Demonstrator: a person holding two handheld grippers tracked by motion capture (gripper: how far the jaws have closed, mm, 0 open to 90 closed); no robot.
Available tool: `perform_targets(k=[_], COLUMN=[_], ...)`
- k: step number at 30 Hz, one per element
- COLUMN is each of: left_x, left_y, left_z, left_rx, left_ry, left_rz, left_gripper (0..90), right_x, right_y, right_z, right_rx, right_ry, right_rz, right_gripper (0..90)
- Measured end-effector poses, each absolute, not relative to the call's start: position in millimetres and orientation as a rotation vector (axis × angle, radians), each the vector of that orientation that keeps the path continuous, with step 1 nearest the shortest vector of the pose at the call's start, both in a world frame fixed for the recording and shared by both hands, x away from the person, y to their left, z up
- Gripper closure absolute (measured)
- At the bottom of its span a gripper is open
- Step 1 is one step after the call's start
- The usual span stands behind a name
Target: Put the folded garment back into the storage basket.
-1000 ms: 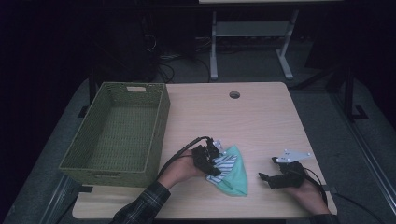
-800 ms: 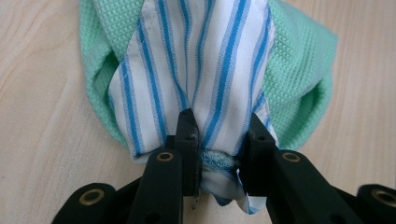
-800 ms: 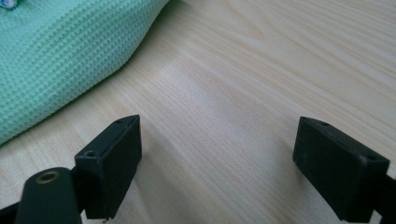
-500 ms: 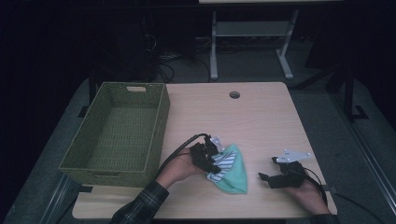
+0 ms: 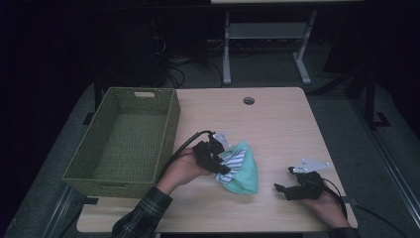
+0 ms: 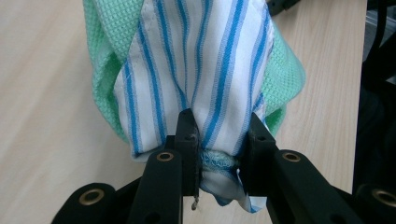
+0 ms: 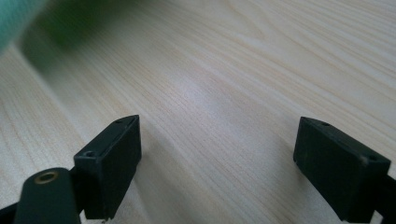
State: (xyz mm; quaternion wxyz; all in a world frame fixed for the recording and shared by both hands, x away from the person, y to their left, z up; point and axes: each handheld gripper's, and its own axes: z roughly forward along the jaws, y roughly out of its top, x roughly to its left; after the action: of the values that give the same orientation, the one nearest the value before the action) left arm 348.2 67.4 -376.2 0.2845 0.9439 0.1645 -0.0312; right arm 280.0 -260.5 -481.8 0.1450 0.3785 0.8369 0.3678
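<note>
A bunched bundle of cloth [image 5: 240, 168], a green waffle-weave towel [image 6: 287, 77] wrapped around a white cloth with blue stripes [image 6: 205, 70], hangs from my left gripper [image 5: 223, 166] just above the middle of the wooden table [image 5: 277, 124]. In the left gripper view both jaws pinch a fold of the striped cloth, so my left gripper [image 6: 218, 135] is shut on it. My right gripper [image 5: 281, 189] rests low near the table's front right edge, to the right of the bundle. Its jaws stand wide apart over bare wood, and between them my right gripper [image 7: 217, 154] holds nothing.
A green woven basket [image 5: 171, 124] with nothing in it stands on the table's left side, just left of my left hand. A round cable hole [image 5: 248, 100] sits near the far edge. Beyond the table stand dark floor, cables and a white desk frame [image 5: 267, 34].
My left gripper has risen a little and drifted toward the far side, lifting the cloth bundle with it. The right gripper has stayed put.
</note>
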Motion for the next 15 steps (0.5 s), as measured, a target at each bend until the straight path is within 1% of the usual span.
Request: perform_targets(k=[8,15], left_x=[357,360], left_y=[88,111], left_z=[-341,-318], left_rx=[2.488,2.46], left_ry=[0.498,0.539], left_rz=[-0.025,0.008], left_gripper=[71.8,71.6], right_x=[280,280], right_y=[-260,-260], right_z=[-482,-482], right_rx=[1.091,1.091], right_ry=[2.411,2.411], right_rz=[1.061,1.06], right_gripper=[14.9,14.9])
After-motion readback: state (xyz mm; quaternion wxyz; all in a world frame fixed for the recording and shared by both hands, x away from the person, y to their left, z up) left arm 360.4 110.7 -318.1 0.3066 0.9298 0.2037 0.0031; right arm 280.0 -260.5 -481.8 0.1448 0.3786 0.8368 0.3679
